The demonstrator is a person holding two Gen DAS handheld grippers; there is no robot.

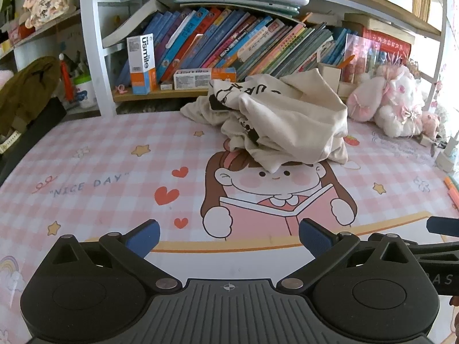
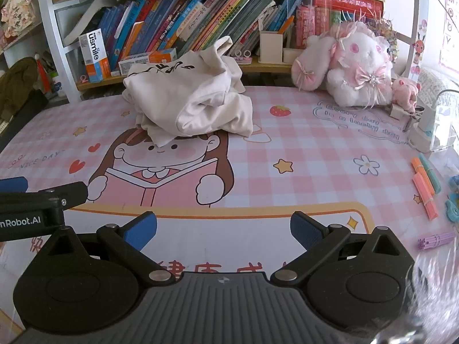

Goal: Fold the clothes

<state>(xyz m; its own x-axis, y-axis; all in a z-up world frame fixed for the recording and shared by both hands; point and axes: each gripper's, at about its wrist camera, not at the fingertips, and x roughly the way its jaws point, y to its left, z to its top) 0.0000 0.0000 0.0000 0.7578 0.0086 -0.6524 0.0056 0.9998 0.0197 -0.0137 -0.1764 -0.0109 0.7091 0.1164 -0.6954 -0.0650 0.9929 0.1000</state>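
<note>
From the left wrist view, the left gripper [image 1: 229, 236] hangs with its blue fingers spread wide and empty, well short of the cream garment [image 1: 282, 123]. The garment lies crumpled in a heap on the pink checked mat [image 1: 94, 177], just above the printed cartoon girl [image 1: 275, 189] and covering the top of her head. Folding seems not yet begun; the next move likely calls for reaching in and spreading the cloth flat.

From the right wrist view, the right gripper [image 2: 223, 230] is likewise wide and empty. The heap shows no clear long axis or facing; black lettering tops it, towards the bookshelf [image 2: 183, 23].
</note>
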